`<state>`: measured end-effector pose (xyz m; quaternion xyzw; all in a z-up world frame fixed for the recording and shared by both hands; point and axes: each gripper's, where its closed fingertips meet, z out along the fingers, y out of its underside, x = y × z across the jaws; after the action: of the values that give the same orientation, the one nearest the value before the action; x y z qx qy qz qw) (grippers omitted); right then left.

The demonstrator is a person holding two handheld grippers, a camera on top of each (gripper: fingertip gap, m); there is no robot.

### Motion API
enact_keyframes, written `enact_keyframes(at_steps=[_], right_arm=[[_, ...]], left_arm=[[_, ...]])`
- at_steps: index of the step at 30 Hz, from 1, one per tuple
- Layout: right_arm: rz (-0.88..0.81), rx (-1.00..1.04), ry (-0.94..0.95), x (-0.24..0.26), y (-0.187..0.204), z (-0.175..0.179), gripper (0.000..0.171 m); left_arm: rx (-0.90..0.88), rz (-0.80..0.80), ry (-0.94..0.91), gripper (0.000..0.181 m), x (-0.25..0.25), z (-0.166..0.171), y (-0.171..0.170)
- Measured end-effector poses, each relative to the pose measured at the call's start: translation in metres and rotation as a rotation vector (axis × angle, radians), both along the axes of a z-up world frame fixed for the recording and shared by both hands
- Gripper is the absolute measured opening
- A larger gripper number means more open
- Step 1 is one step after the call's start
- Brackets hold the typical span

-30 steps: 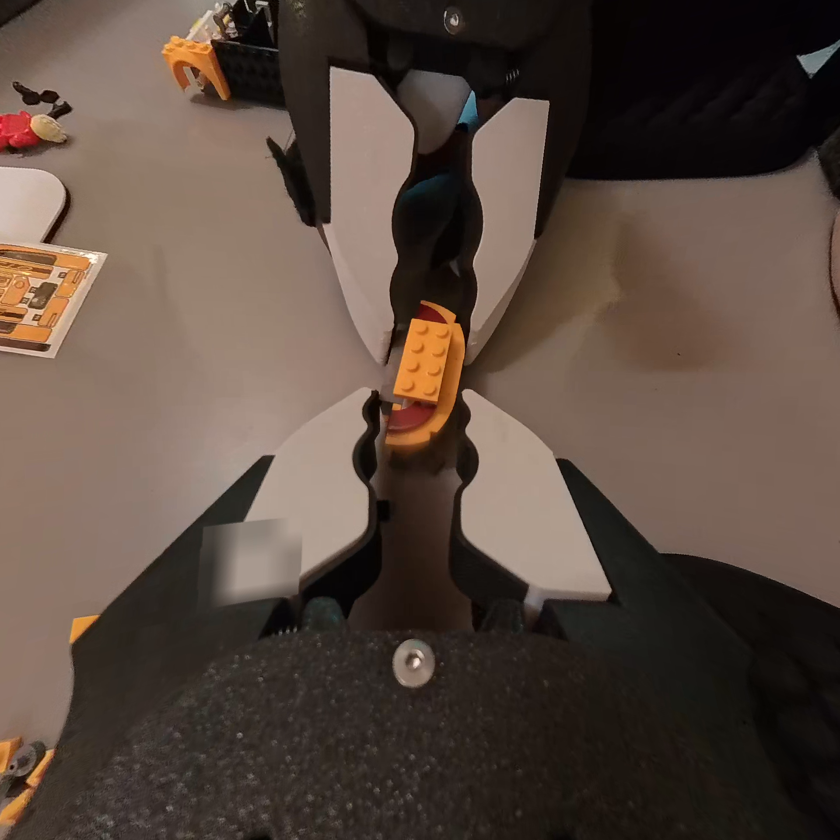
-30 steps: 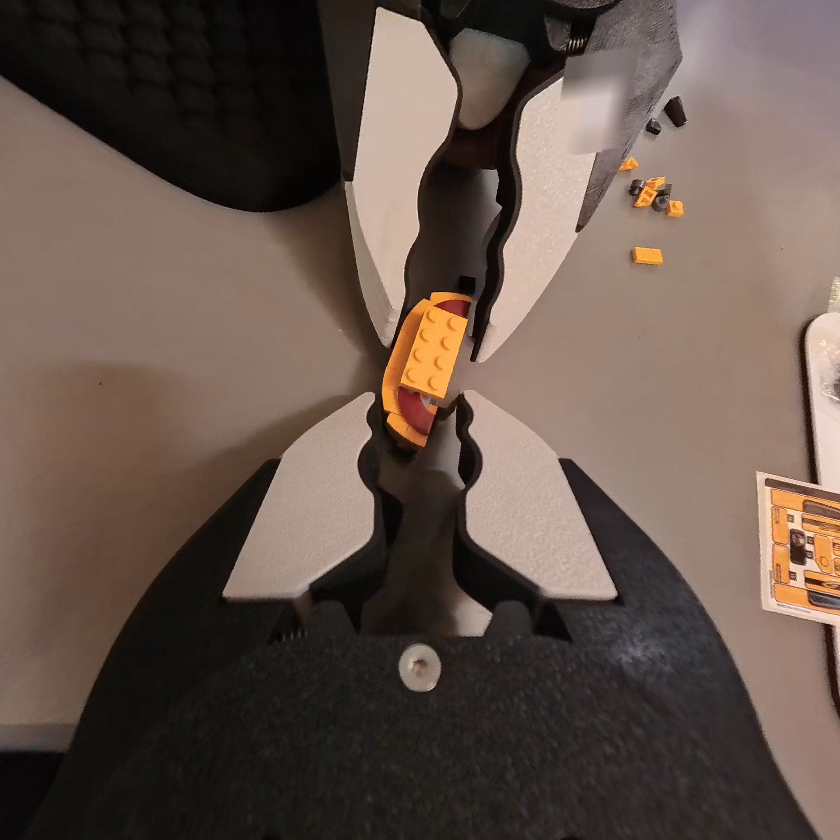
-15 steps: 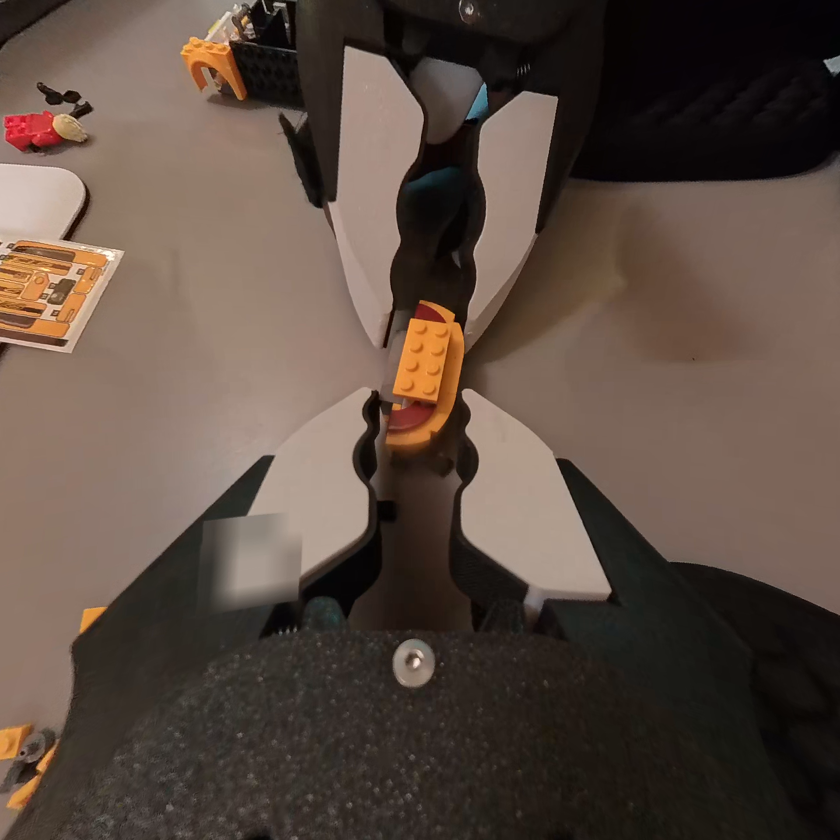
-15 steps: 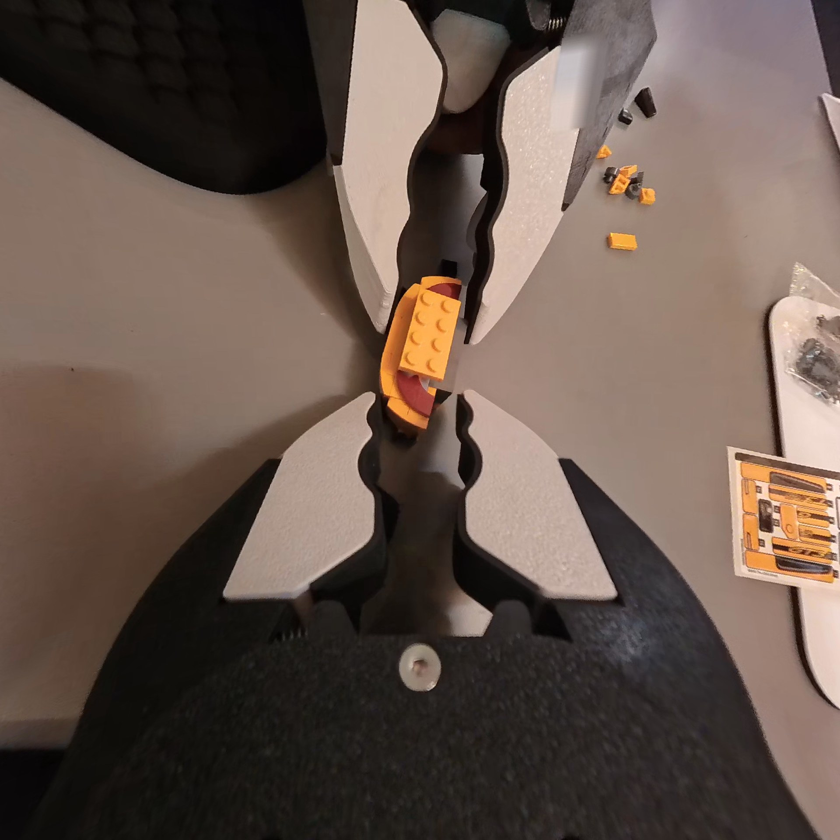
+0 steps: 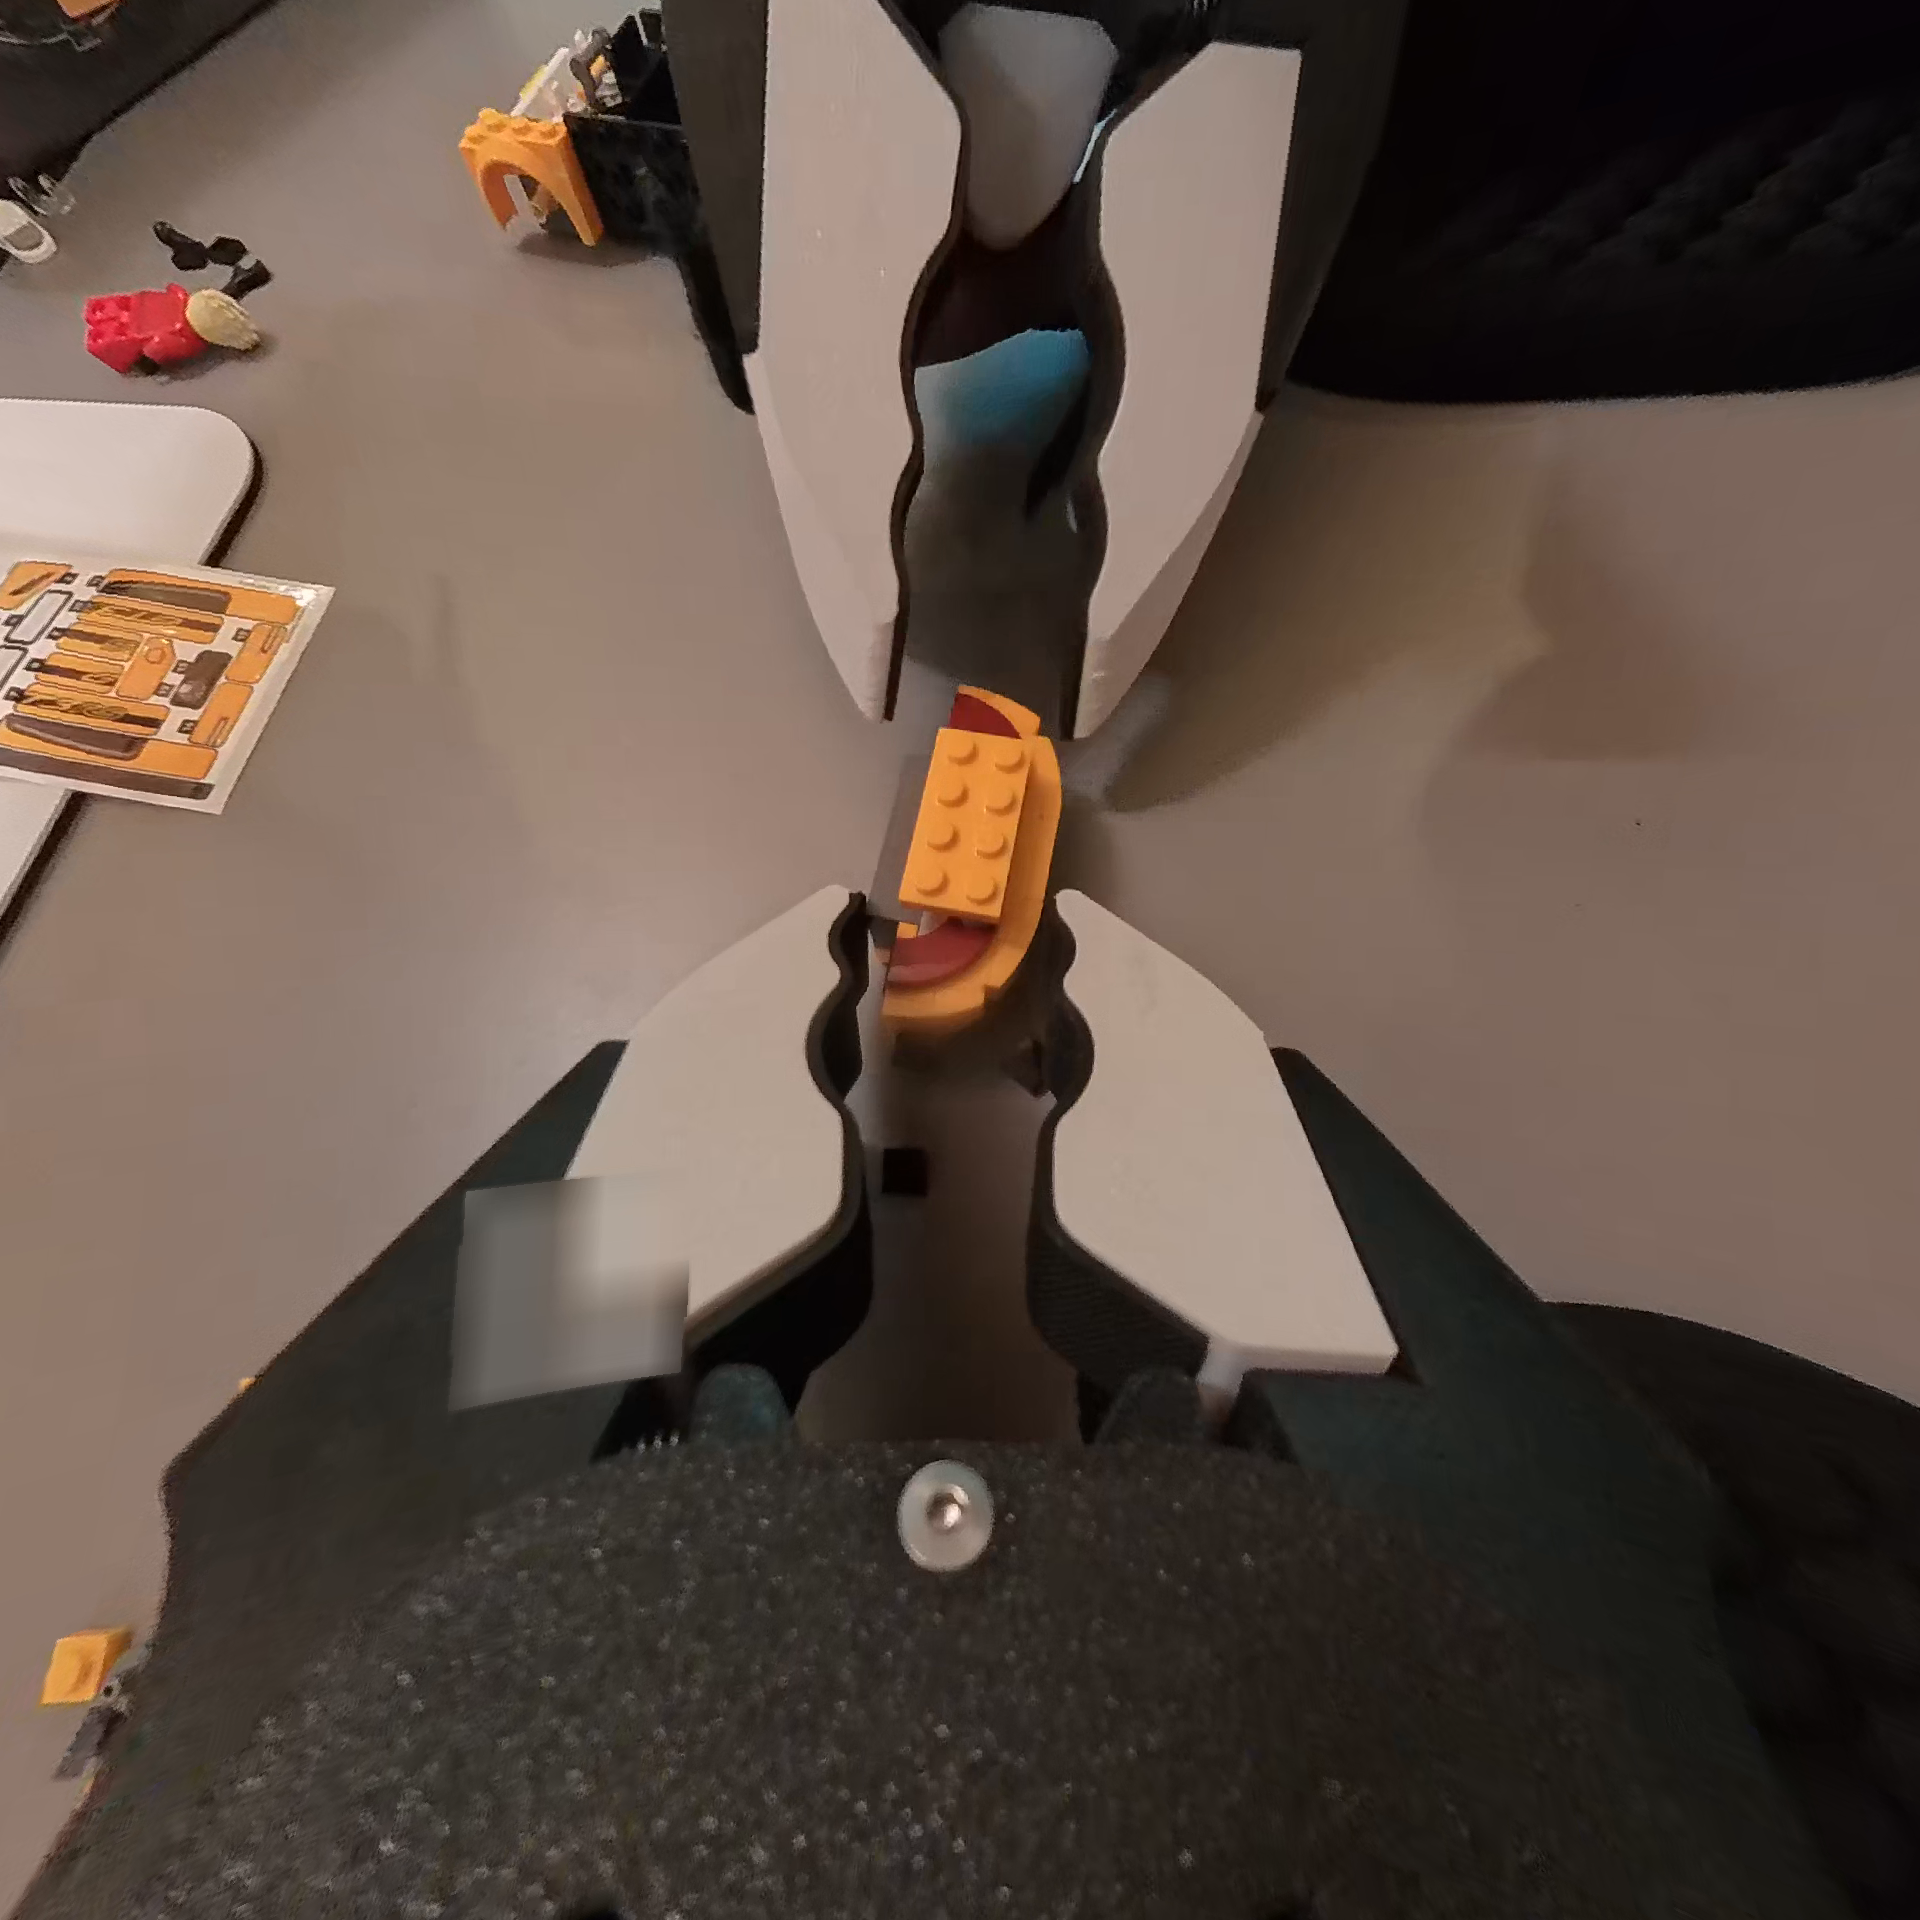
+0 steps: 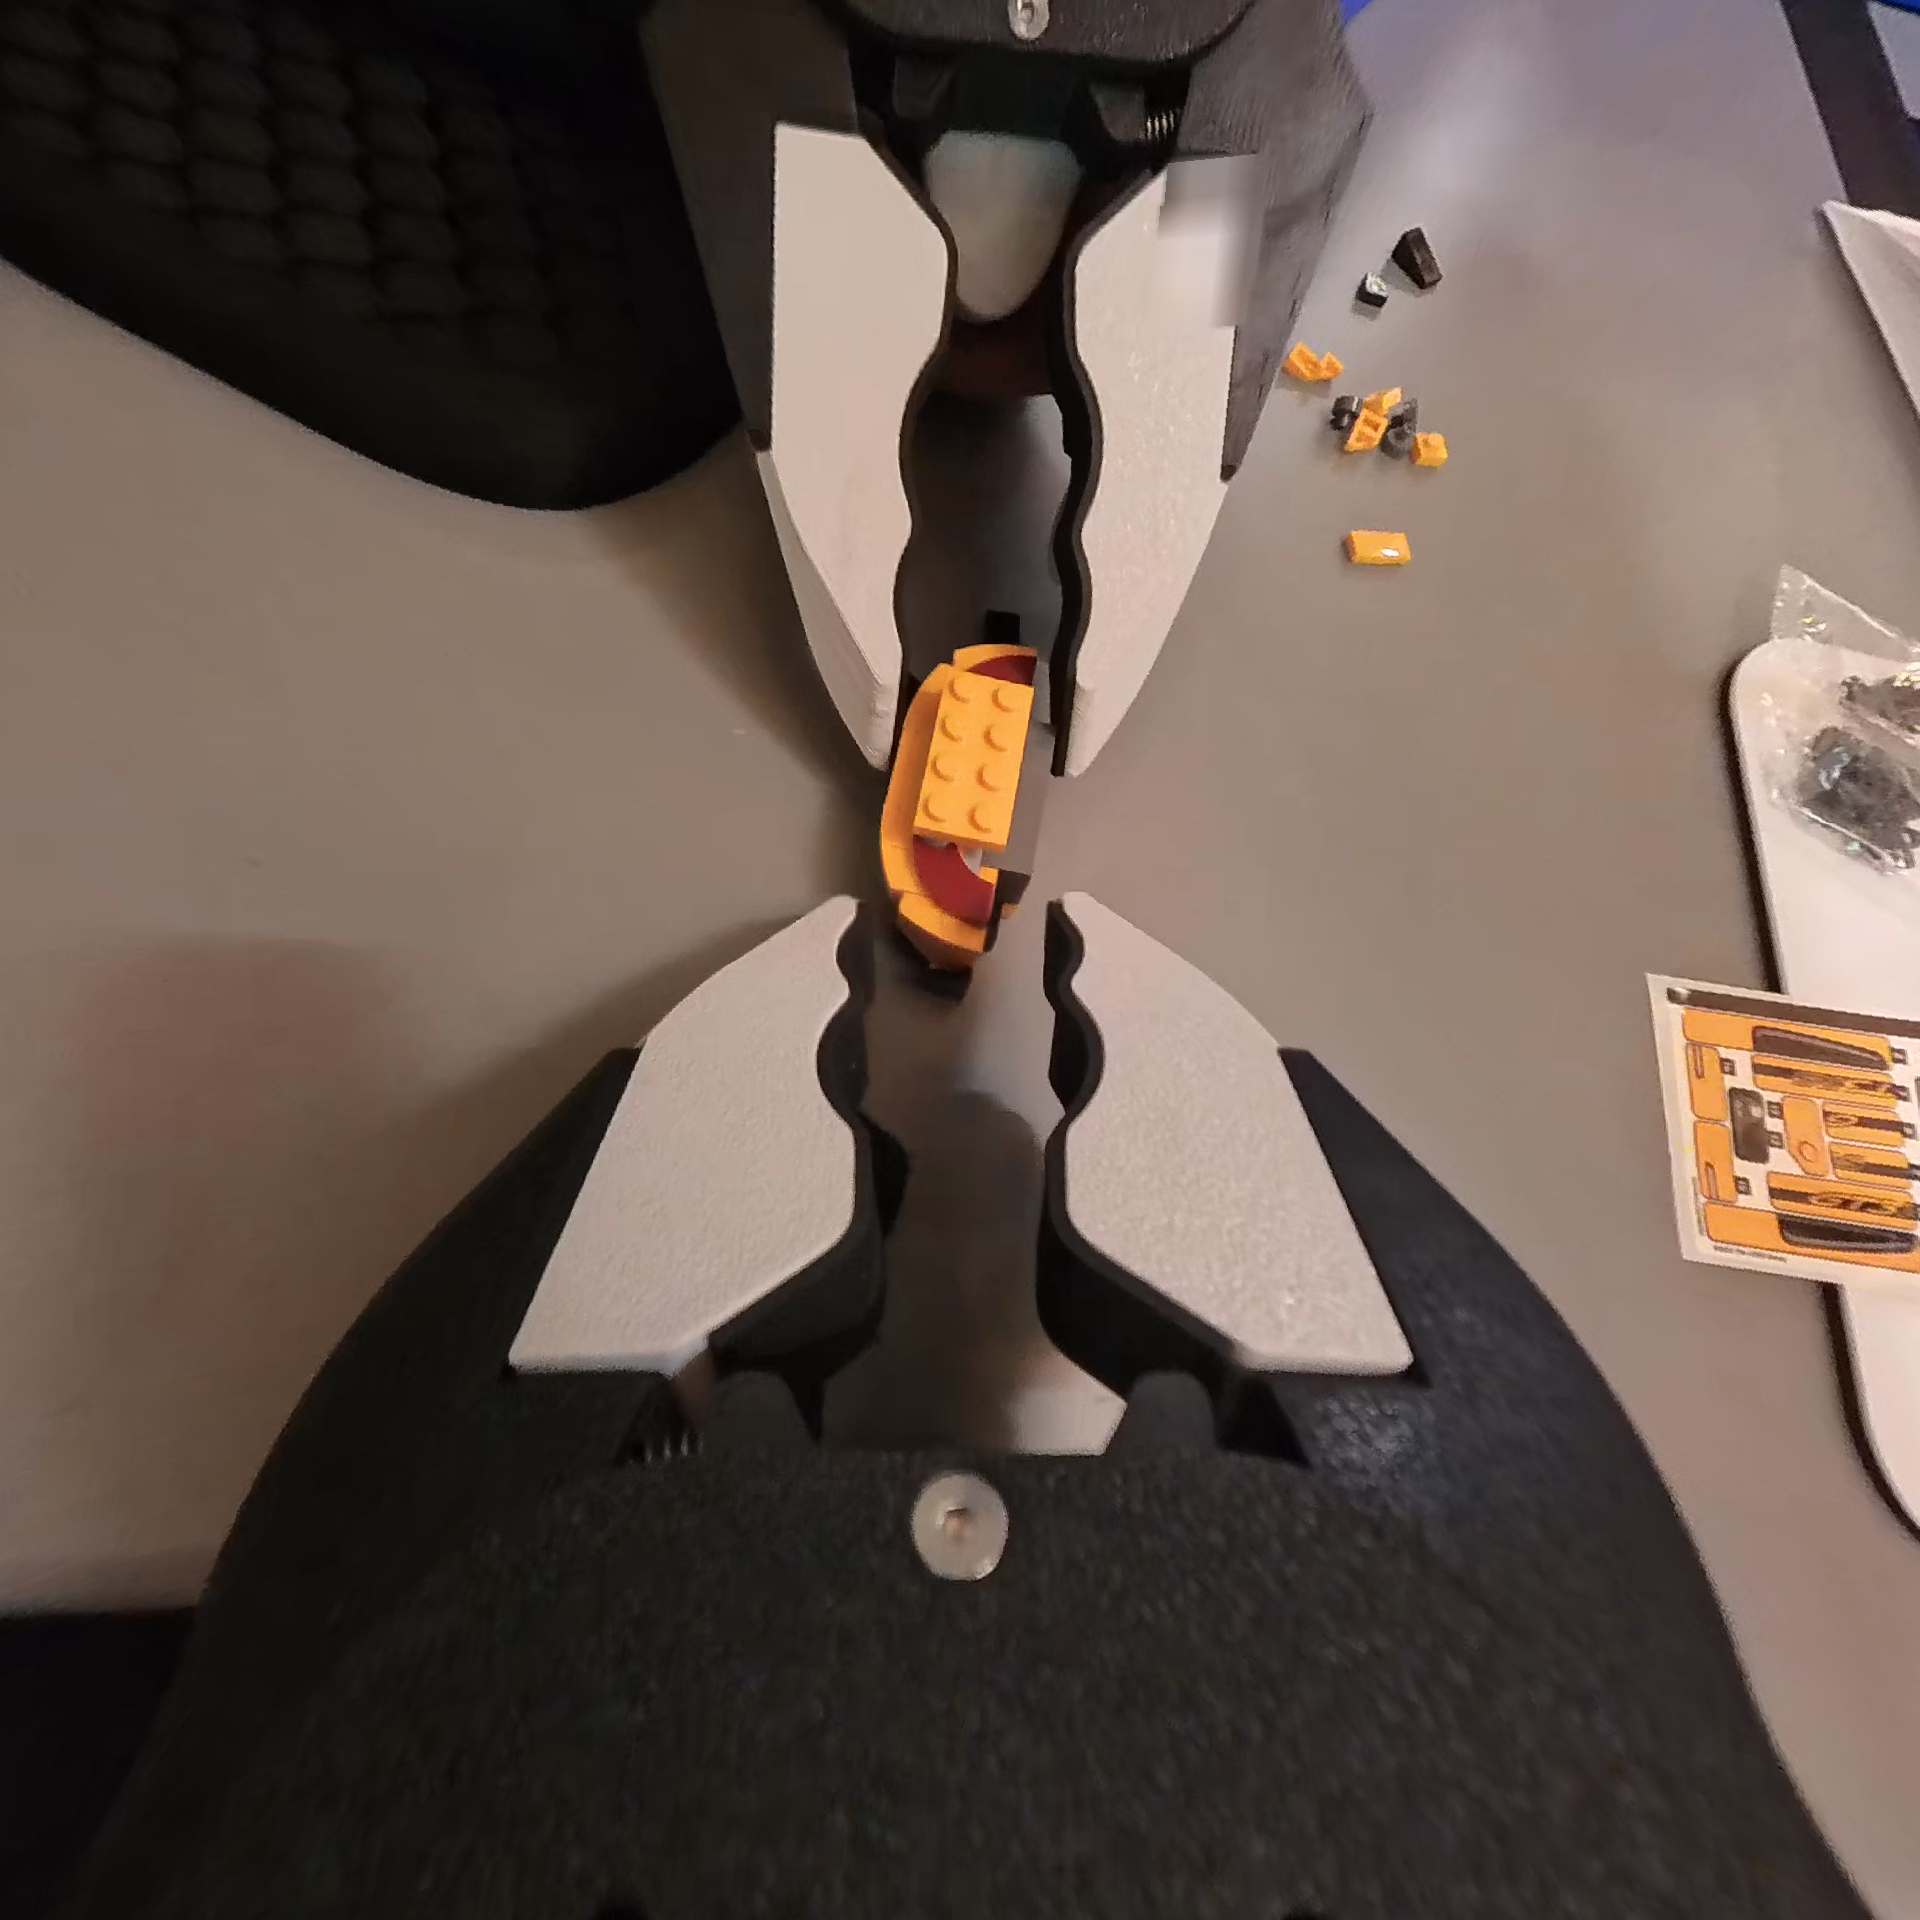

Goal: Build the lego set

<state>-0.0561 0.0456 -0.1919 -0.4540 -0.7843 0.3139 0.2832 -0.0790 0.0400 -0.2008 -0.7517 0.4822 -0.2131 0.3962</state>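
Observation:
A small lego assembly [image 5: 966, 821] hangs above the grey table between my two grippers, which face each other tip to tip. It is an orange studded plate on an orange arch with dark red and grey parts. My left gripper [image 5: 956, 909] is shut on its near end. In the right wrist view the assembly [image 6: 971, 769] runs from the left gripper [image 6: 971, 764] down to my right gripper [image 6: 951, 904]. The right gripper's fingers are narrowly spaced around the other end. In the left wrist view the right gripper [image 5: 982, 717] overlaps only the assembly's far tip.
A sticker sheet [image 5: 145, 686] lies partly on a white board [image 5: 104, 457] at the left. A partly built black and orange model [image 5: 582, 156] and a red figure part [image 5: 156, 327] lie beyond. Small orange and black pieces [image 6: 1371, 416], a parts bag [image 6: 1860, 769] and a black padded object [image 6: 312, 208] lie nearby. Left and right tips are no more than a few centimetres apart.
The right gripper has drawn back along the assembly, so less of it sits between its tips. Both grippers have shifted together over the table. The left grip is unchanged.

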Motion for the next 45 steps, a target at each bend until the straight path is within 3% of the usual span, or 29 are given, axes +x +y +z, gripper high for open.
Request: enact_keyframes(at_steps=[6,11,28,32,37,45], right_arm=[[-0.008,-0.013,-0.007,-0.004,-0.003,-0.003,0.031],[-0.016,-0.015,-0.015,-0.003,-0.001,-0.005,0.020],[-0.065,0.002,-0.025,0.004,0.016,-0.005,0.022],[-0.071,-0.011,0.034,-0.001,0.012,0.011,0.030],[-0.144,-0.012,0.206,-0.013,0.021,0.044,0.032],[-0.140,-0.021,0.274,-0.029,-0.002,0.057,0.033]], left_arm=[[0.004,0.003,0.009,0.032,0.000,-0.001,0.001],[0.003,0.006,-0.001,0.033,-0.001,0.000,0.001],[0.077,0.129,-0.055,0.026,-0.021,0.018,0.020],[0.053,0.212,-0.098,0.021,-0.033,0.024,0.029],[0.154,0.326,-0.219,0.001,-0.050,0.052,0.041],[0.318,0.623,-0.332,0.000,-0.102,0.089,0.057]])
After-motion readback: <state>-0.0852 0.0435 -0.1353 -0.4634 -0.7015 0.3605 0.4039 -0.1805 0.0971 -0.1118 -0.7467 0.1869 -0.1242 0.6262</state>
